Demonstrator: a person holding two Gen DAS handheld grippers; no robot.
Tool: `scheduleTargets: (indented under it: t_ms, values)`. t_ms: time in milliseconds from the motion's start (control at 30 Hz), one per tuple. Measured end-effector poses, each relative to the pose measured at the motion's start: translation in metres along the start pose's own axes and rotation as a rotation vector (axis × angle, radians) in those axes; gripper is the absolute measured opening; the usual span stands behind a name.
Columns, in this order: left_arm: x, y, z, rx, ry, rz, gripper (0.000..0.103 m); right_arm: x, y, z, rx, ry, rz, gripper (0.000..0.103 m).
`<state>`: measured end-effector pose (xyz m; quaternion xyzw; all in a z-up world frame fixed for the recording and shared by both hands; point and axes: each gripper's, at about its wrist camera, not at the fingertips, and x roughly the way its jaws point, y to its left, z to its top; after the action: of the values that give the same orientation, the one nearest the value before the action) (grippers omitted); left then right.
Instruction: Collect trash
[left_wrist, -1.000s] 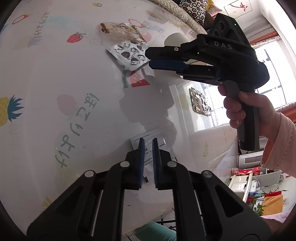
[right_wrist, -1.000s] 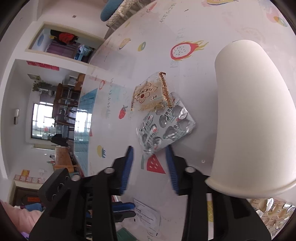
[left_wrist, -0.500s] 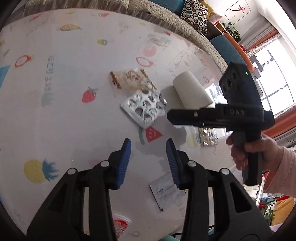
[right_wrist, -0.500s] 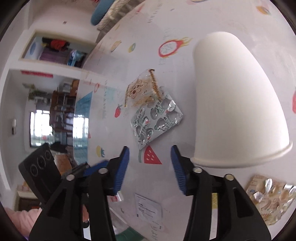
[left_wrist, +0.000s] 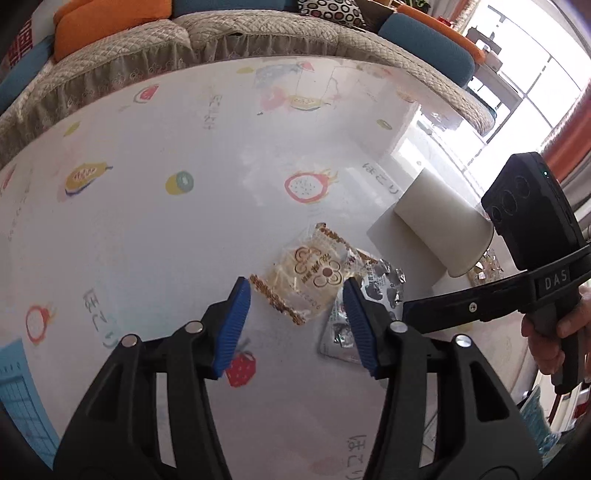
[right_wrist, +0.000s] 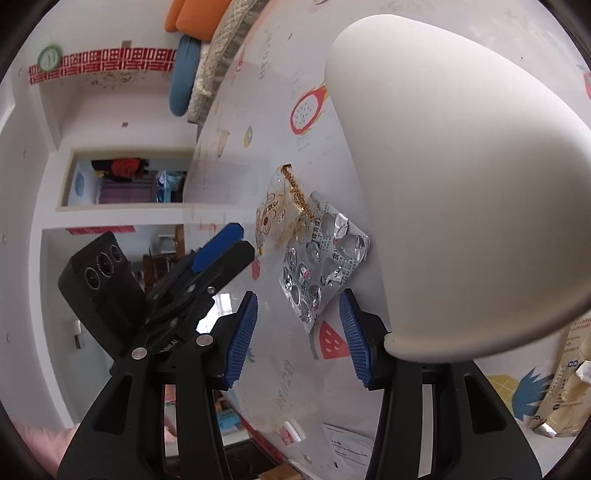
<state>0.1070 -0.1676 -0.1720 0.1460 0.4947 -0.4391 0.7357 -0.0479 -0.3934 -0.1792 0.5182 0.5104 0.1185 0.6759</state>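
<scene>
Trash sits scattered on the fruit-print table (left_wrist: 184, 258), and we have both claws over it. Our left claw (left_wrist: 297, 325) has its jaws apart, having just been widening, with nothing pinched; the clear snack wrapper (left_wrist: 306, 277) lies flat on the table just ahead of the blue pads (left_wrist: 232, 332), framed in the gap between them. At three o'clock of that wrapper, its edge tucked under it, is the crumpled silver blister pack (left_wrist: 380, 288). Further out toward two o'clock a white paper cup (left_wrist: 439, 225) lies on its side.

Over on the right wrist view, our right claw (right_wrist: 299, 336) has eased in a touch, but its jaws stand apart and hold nothing; the blister pack (right_wrist: 321, 262) lies on the table at twelve o'clock of the gap, the wrapper (right_wrist: 277, 210) beyond it at eleven. The cup (right_wrist: 461, 184) looms large at two o'clock, its rim right beside our right finger. Another foil pack (right_wrist: 565, 387) rests at four o'clock, and a small white paper slip (right_wrist: 347, 446) at six.
</scene>
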Motion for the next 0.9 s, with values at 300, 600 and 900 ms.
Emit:
scheduleTargets:
  t_ms: [300, 600, 900]
  values:
    - [0.030, -0.003, 0.013, 0.114, 0.090, -0.069, 0.067, -0.001, 0.001, 0.001, 0.022, -0.033, -0.021, 0.043]
    - [0.034, -0.009, 0.003, 0.165, 0.101, -0.089, 0.032, 0.009, 0.005, 0.008, -0.004, -0.038, -0.084, 0.012]
    - [0.026, -0.017, 0.008, 0.103, 0.080, -0.084, 0.023, 0.001, 0.015, 0.004, -0.032, -0.035, -0.087, 0.004]
